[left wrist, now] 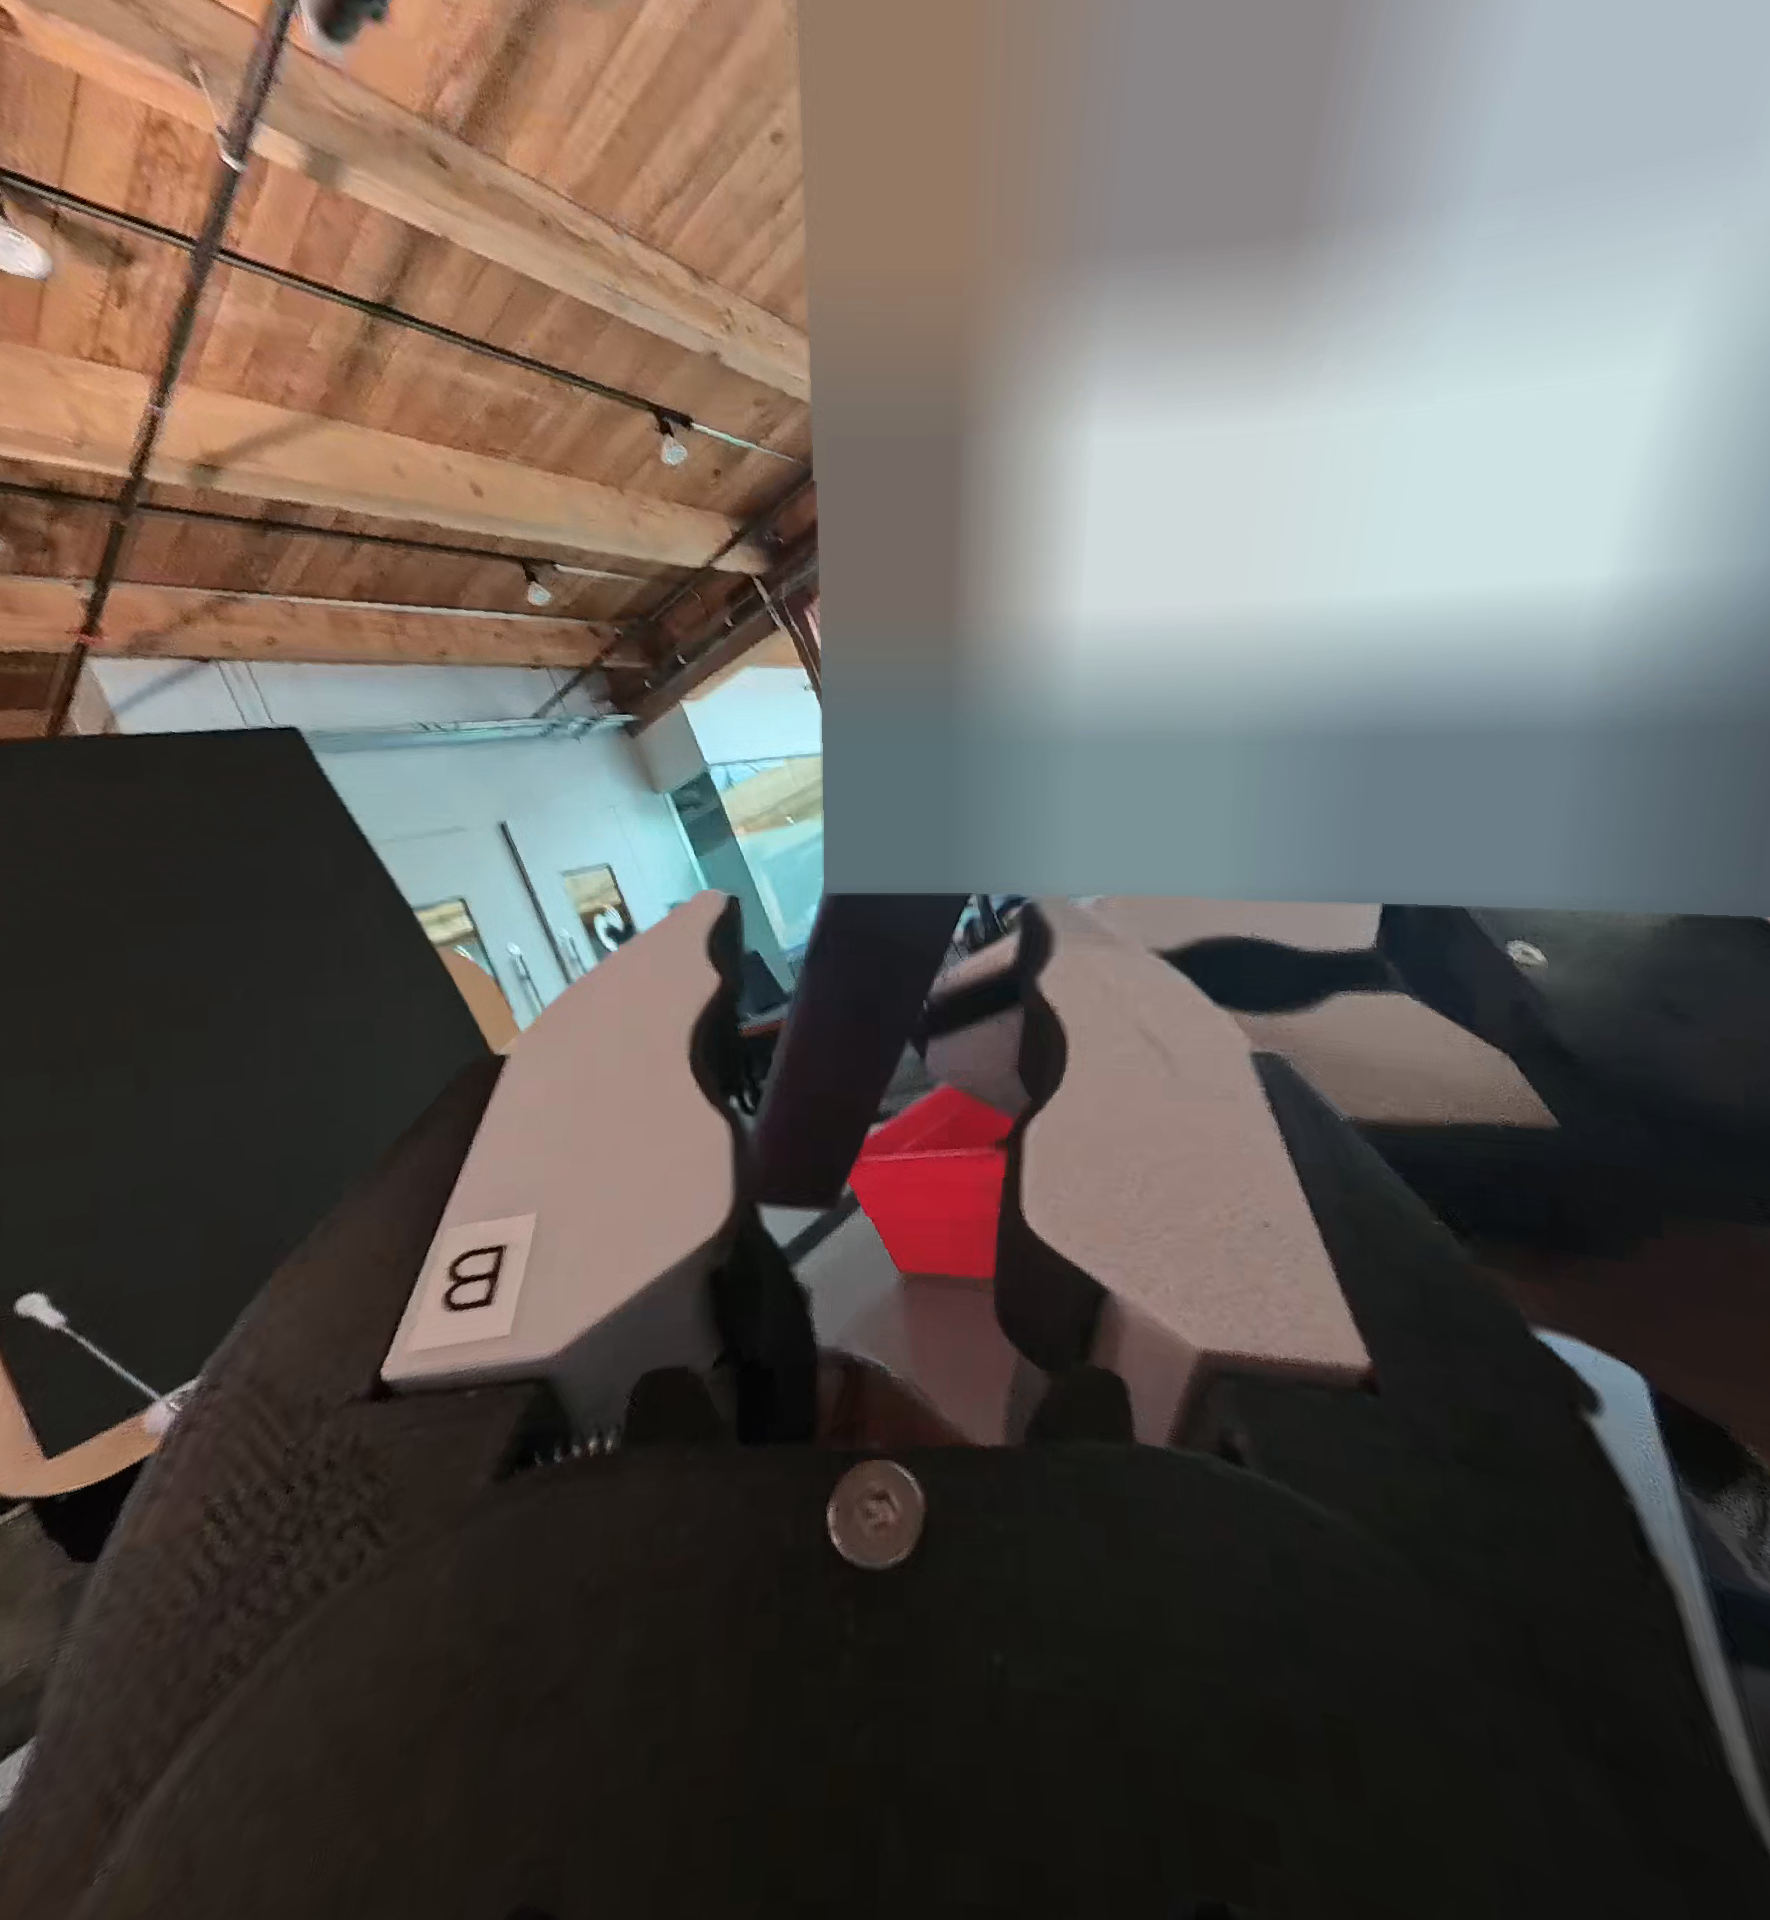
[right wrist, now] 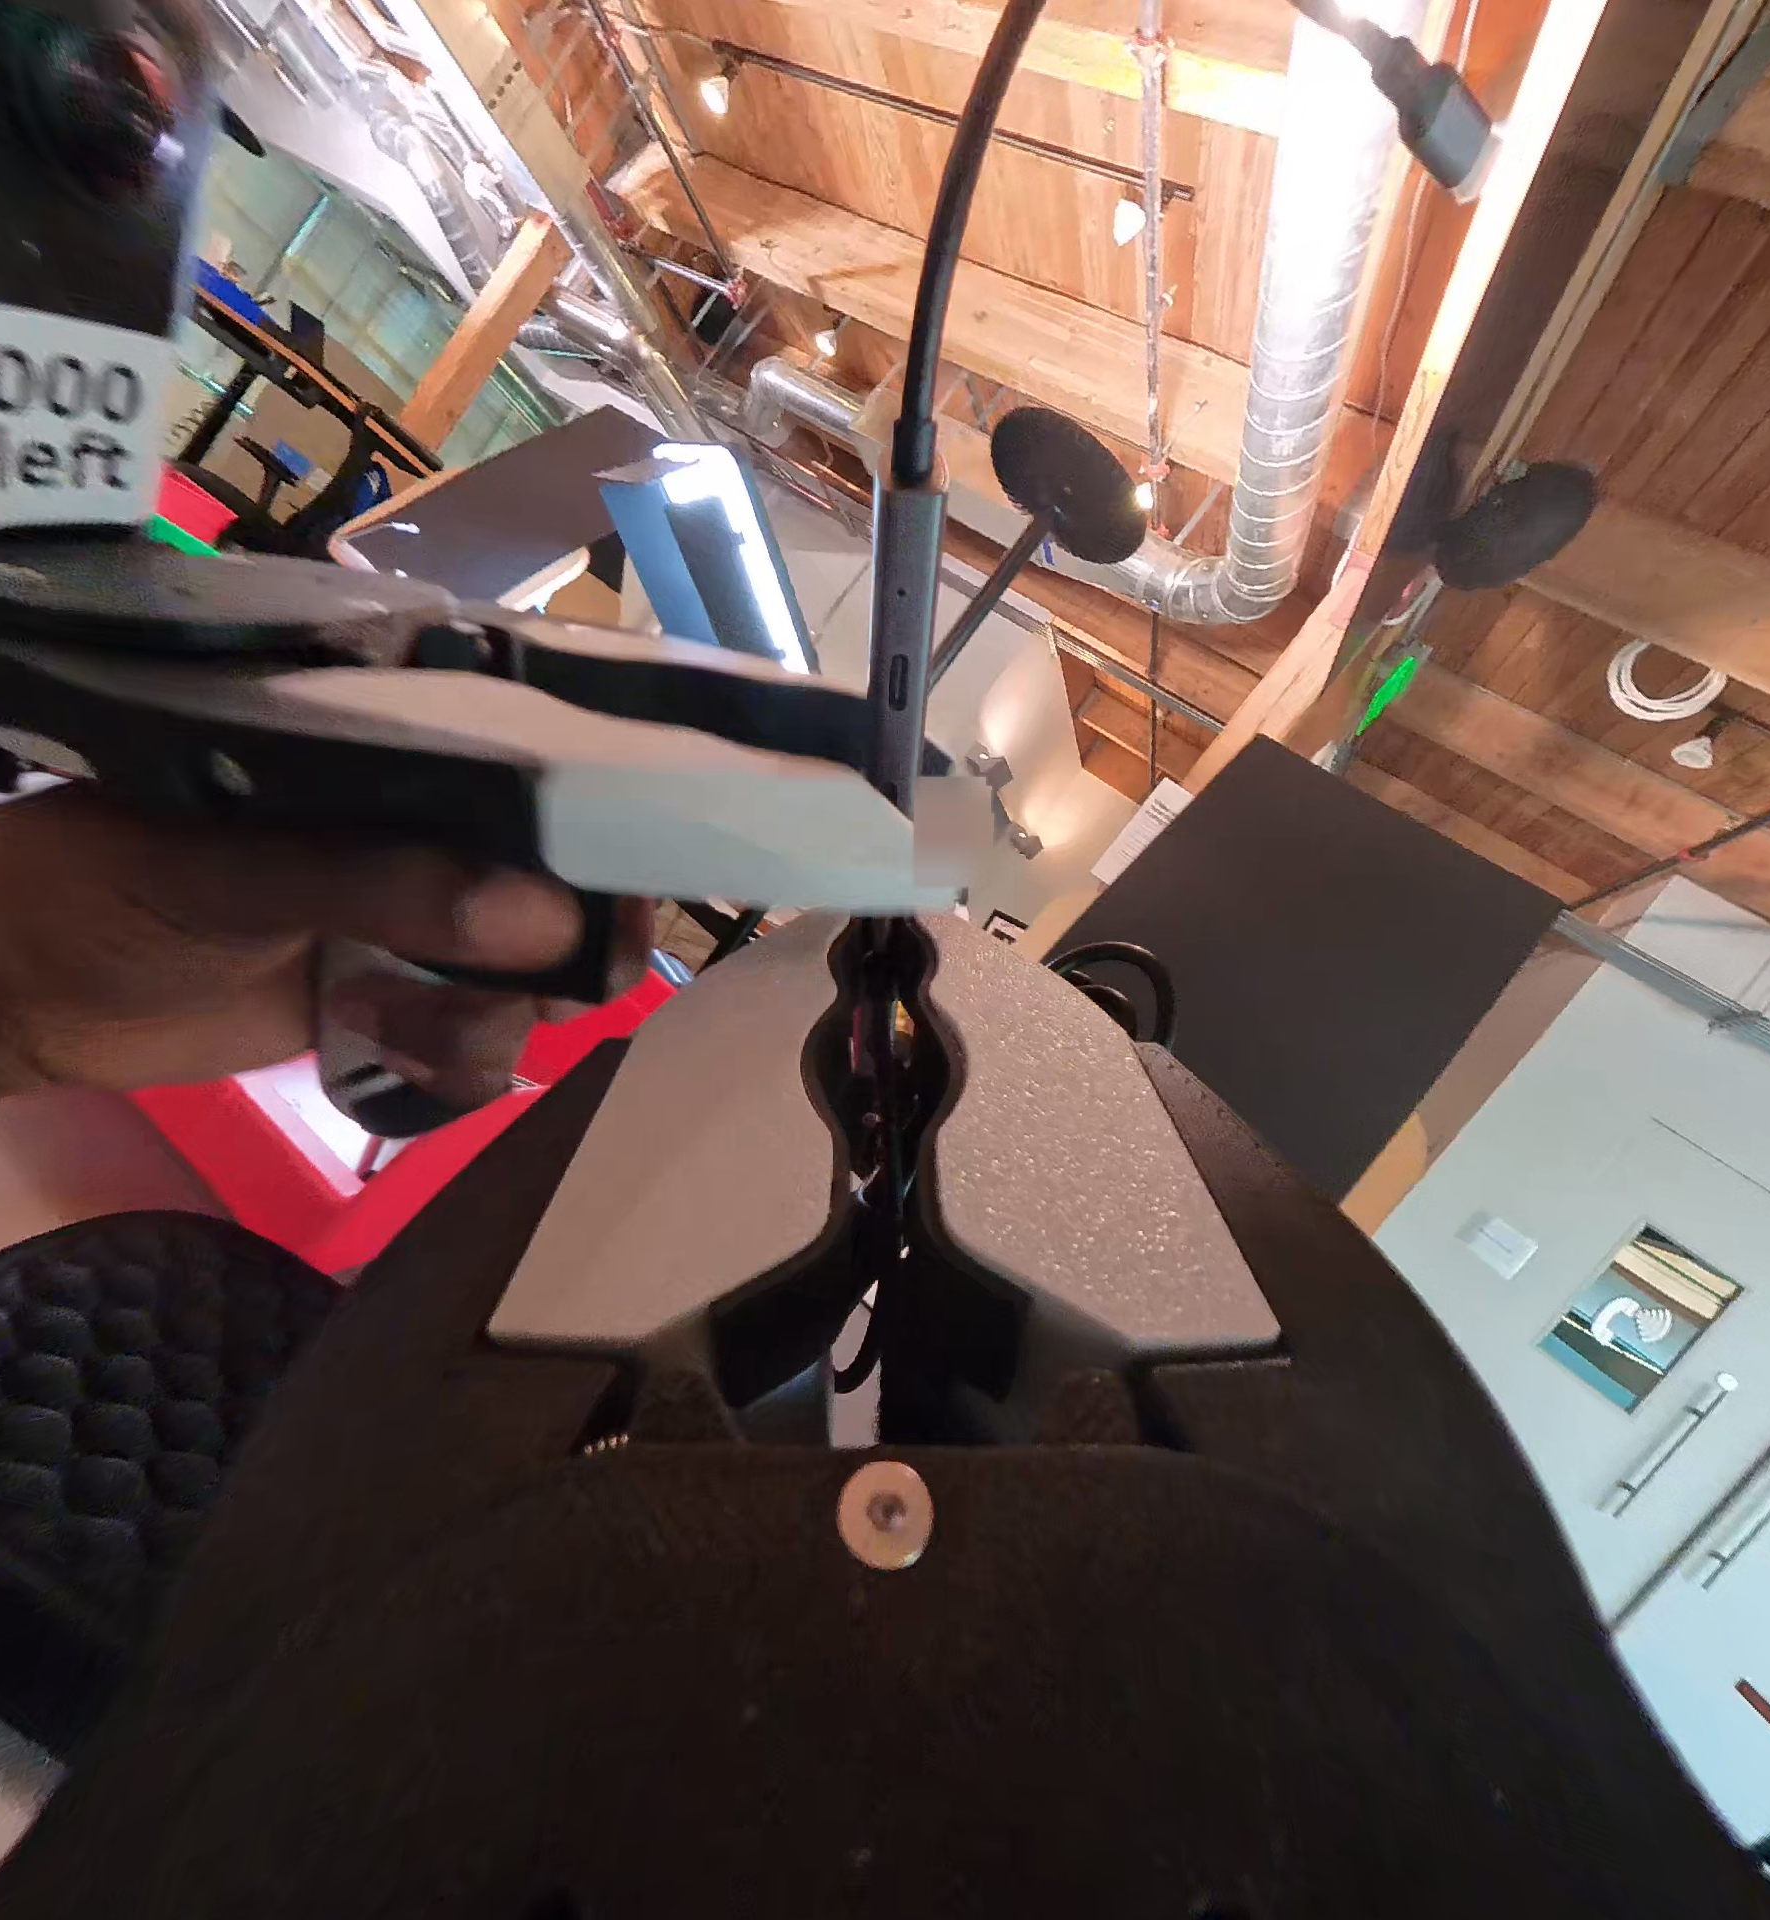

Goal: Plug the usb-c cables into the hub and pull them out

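Observation:
A slim grey hub (right wrist: 902,582) stands upright in the air, edge on, with a port slot on its side. Its black lead (right wrist: 948,229) arcs up to a grey plug (right wrist: 1447,125). My left gripper (right wrist: 922,821) comes in from the left and holds the hub's lower end. In the left wrist view the hub (left wrist: 839,1039) is a dark slab between the left gripper (left wrist: 876,920) fingers, nearer the left one. My right gripper (right wrist: 886,930) sits just under the hub, shut on a thin black cable (right wrist: 886,1039). The cable's plug end is hidden. The right gripper's fingers (left wrist: 1380,1070) show to the right.
A person's hand (right wrist: 185,956) grips the left gripper's handle. A red bin (left wrist: 938,1195) lies beyond the fingers and also shows in the right wrist view (right wrist: 268,1164). A black board (left wrist: 133,1039) stands at the left; it also shows in the right wrist view (right wrist: 1307,987). Both cameras tilt up toward the wooden ceiling. Only a small space, under 4 cm, lies between the two pairs of fingers.

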`<control>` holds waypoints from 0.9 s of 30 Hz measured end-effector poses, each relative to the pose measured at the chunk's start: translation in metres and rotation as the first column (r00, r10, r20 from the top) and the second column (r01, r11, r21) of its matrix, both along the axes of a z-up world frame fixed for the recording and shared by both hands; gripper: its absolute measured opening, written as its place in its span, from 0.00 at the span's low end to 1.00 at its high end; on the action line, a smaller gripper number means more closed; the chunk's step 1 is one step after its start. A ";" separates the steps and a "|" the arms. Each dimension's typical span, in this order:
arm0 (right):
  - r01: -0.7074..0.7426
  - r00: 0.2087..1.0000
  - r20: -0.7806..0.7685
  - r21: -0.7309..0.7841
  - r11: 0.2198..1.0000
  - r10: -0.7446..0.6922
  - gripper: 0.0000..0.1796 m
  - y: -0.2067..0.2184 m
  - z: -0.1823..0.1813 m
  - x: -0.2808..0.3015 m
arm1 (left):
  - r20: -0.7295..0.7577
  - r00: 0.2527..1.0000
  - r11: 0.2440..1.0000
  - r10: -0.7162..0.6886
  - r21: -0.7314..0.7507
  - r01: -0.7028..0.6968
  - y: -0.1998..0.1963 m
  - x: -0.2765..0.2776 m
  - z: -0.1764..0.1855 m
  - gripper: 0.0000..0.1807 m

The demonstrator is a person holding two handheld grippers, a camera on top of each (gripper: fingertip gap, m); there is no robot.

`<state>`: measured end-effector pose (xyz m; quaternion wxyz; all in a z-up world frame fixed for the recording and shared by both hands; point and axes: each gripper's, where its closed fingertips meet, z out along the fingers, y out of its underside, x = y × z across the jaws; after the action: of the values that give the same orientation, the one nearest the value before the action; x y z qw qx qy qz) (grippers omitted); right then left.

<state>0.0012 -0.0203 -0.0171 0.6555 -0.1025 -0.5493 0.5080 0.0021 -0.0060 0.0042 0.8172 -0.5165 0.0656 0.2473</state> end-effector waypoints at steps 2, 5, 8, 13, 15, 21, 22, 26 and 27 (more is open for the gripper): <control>0.004 1.000 -0.009 0.019 1.000 -0.004 0.03 -0.005 0.000 0.002 | -0.050 0.998 0.998 0.047 0.041 -0.044 -0.004 0.001 0.004 0.15; -0.003 0.999 -0.042 0.025 1.000 0.004 0.03 -0.010 0.003 0.006 | -0.069 0.992 0.993 0.102 0.066 -0.098 -0.010 0.001 0.010 0.13; -0.015 0.998 -0.066 -0.013 1.000 0.014 0.03 -0.013 0.007 0.009 | -0.082 0.984 0.987 0.157 0.029 -0.155 -0.013 0.000 0.012 0.13; -0.028 1.000 0.011 -0.042 0.999 0.028 0.03 -0.016 -0.005 -0.003 | -0.266 0.893 0.916 0.363 -0.074 -0.394 -0.017 -0.013 0.002 0.14; -0.084 0.993 0.072 -0.095 0.992 0.091 0.03 -0.015 -0.011 -0.009 | -0.276 0.878 0.898 0.392 -0.093 -0.430 -0.017 -0.020 -0.002 0.15; -0.076 0.990 0.110 -0.099 0.992 0.087 0.03 -0.014 -0.015 -0.012 | -0.253 0.871 0.884 0.421 -0.099 -0.456 -0.017 -0.029 -0.005 0.16; -0.080 0.987 0.130 -0.114 0.990 0.095 0.03 -0.014 -0.016 -0.014 | -0.230 0.877 0.886 0.421 -0.104 -0.453 -0.016 -0.032 -0.007 0.16; 0.007 0.993 0.122 -0.042 0.999 -0.002 0.03 -0.010 -0.020 -0.017 | -0.283 0.827 0.841 0.486 -0.107 -0.531 -0.013 -0.037 -0.010 0.16; 0.061 0.994 0.093 0.026 0.998 -0.063 0.03 -0.010 -0.021 -0.018 | -0.314 0.779 0.800 0.543 -0.086 -0.593 -0.018 -0.042 -0.009 0.16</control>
<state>-0.0163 -0.0305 -0.0384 0.6456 -0.1357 -0.5816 0.4759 -0.0397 -0.0242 -0.0044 0.6366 -0.5443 0.0404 0.5449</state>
